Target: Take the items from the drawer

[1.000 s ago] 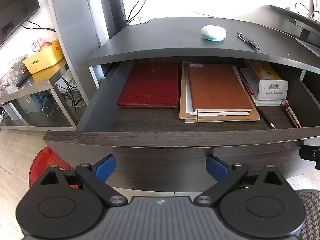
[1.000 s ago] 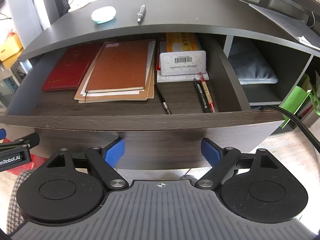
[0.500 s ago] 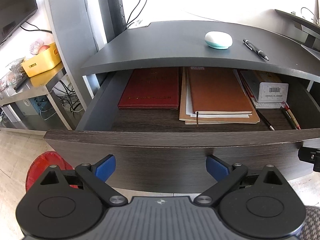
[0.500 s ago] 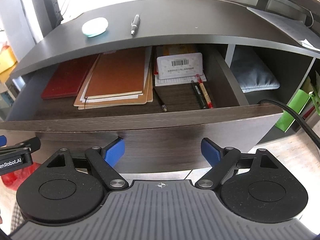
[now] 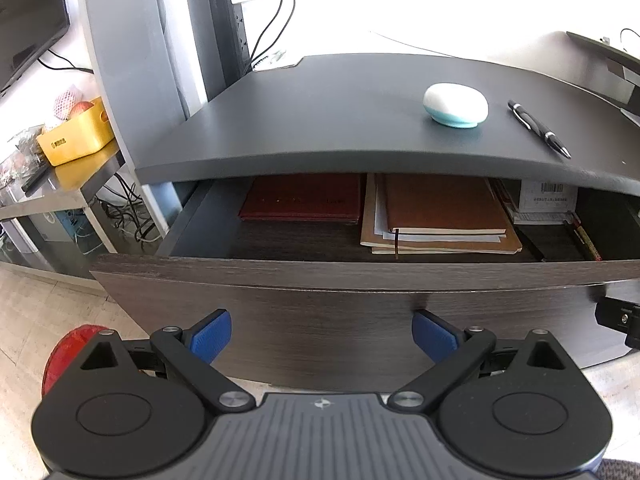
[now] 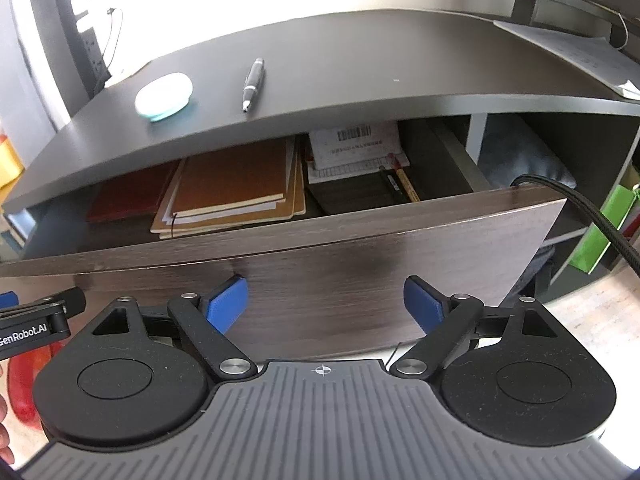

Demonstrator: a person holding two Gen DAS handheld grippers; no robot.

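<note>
The dark wooden drawer (image 5: 360, 280) (image 6: 320, 264) stands pulled out under the desk top. Inside lie a red book (image 5: 304, 198) (image 6: 128, 200) at the left, a brown notebook (image 5: 440, 204) (image 6: 232, 180) on a stack of papers, a white barcoded card (image 5: 548, 196) (image 6: 356, 144) and pens (image 5: 582, 236) (image 6: 400, 180) at the right. My left gripper (image 5: 322, 334) is open in front of the drawer face, holding nothing. My right gripper (image 6: 326, 300) is also open and empty, before the drawer's right half.
On the desk top (image 5: 340, 120) sit a white and teal oval object (image 5: 456, 106) (image 6: 164, 96) and a black pen (image 5: 538, 128) (image 6: 253, 84). A yellow box (image 5: 76, 136) rests on a side table at left. A red stool (image 5: 68, 352) stands below. Shelves with a green bag (image 6: 600, 232) are at right.
Both grippers have dropped lower and drawn back from the drawer, so the desk top now hides more of the contents. Both stay open and empty.
</note>
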